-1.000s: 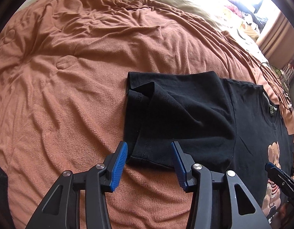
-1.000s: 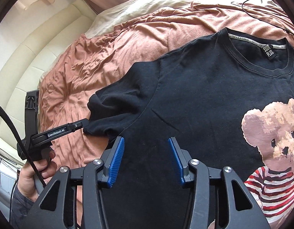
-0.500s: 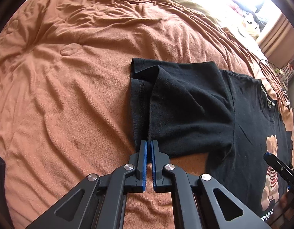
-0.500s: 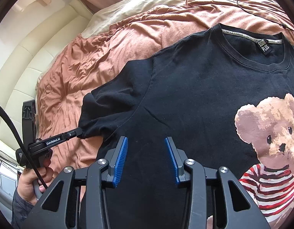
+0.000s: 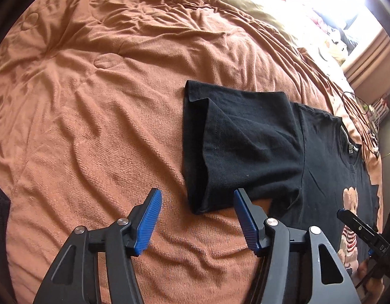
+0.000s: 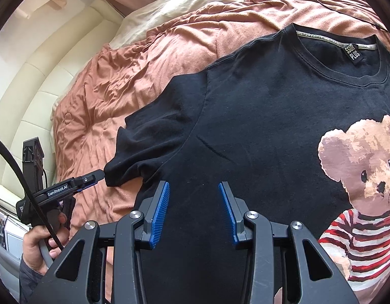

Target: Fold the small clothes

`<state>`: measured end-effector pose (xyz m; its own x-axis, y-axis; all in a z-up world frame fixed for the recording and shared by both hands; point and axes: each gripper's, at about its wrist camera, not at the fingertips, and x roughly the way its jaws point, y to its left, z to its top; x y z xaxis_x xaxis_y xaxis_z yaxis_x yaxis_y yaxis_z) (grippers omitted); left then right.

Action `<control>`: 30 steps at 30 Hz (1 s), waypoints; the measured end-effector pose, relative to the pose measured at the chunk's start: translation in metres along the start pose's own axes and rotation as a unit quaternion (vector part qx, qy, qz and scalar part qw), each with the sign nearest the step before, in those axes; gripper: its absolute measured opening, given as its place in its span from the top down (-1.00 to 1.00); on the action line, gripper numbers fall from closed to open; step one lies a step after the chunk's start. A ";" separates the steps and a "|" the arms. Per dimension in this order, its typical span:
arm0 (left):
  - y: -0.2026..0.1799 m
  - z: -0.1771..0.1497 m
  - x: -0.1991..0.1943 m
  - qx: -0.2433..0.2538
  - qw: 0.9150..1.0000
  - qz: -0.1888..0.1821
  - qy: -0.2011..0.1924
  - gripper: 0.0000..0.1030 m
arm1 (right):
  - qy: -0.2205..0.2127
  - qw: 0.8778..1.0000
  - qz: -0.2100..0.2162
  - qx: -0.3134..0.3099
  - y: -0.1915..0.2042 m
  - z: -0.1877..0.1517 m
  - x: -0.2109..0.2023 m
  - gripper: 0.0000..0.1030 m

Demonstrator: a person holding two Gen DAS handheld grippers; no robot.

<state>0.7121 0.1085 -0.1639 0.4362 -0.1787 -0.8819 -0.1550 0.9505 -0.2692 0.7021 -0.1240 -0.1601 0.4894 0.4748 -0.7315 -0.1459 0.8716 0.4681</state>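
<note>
Left wrist view: left gripper (image 5: 196,216) just released, fingers spread, sleeve (image 5: 242,149) of black T-shirt (image 6: 258,116) flat on bed (image 5: 93,106) just ahead between them, apparently untouched, so likely smoothed; right gripper (image 6: 193,212) parted, empty.

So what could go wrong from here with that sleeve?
1. The left gripper, jaws just opened, has nothing between them; the sleeve lies bunched and doubled, so a fold now may set creases.
2. The right gripper is open above the black t-shirt, so the body could shift on the rumpled blanket.

T-shirt (image 6: 258,116) on blanket (image 5: 98,126), sleeve (image 5: 240,147) left
</note>
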 end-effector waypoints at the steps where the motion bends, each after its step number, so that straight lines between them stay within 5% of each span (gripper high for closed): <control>1: 0.001 0.000 0.003 -0.004 1.000 -0.006 0.005 -0.19 | 0.002 1.000 0.001 0.001 0.000 0.000 0.001 0.25; 7: 0.006 -0.006 0.020 -0.047 0.997 -0.045 0.028 -0.14 | 0.007 1.000 0.001 0.009 -0.002 0.001 0.009 0.24; 9: 0.005 -0.006 0.021 -0.054 0.996 -0.059 0.027 0.38 | 0.007 1.000 0.000 0.015 -0.002 0.002 0.015 0.24; 12: 0.002 -0.004 0.014 -0.042 0.998 -0.039 0.019 0.84 | 0.012 1.000 0.008 0.023 -0.002 0.003 0.023 0.24; 22: -0.017 0.027 -0.029 -0.016 0.997 -0.060 -0.043 0.88 | 0.009 0.997 0.037 0.068 0.000 0.009 0.045 0.84; 30: -0.046 0.044 -0.050 0.007 0.993 -0.097 -0.071 0.89 | 0.023 0.992 0.063 0.107 -0.001 0.010 0.072 0.89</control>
<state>0.7362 0.0846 -0.0906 0.5772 -0.3220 -0.7505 -0.0443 0.9053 -0.4226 0.7466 -0.0916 -0.2081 0.4386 0.5879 -0.6797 -0.0154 0.7611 0.6485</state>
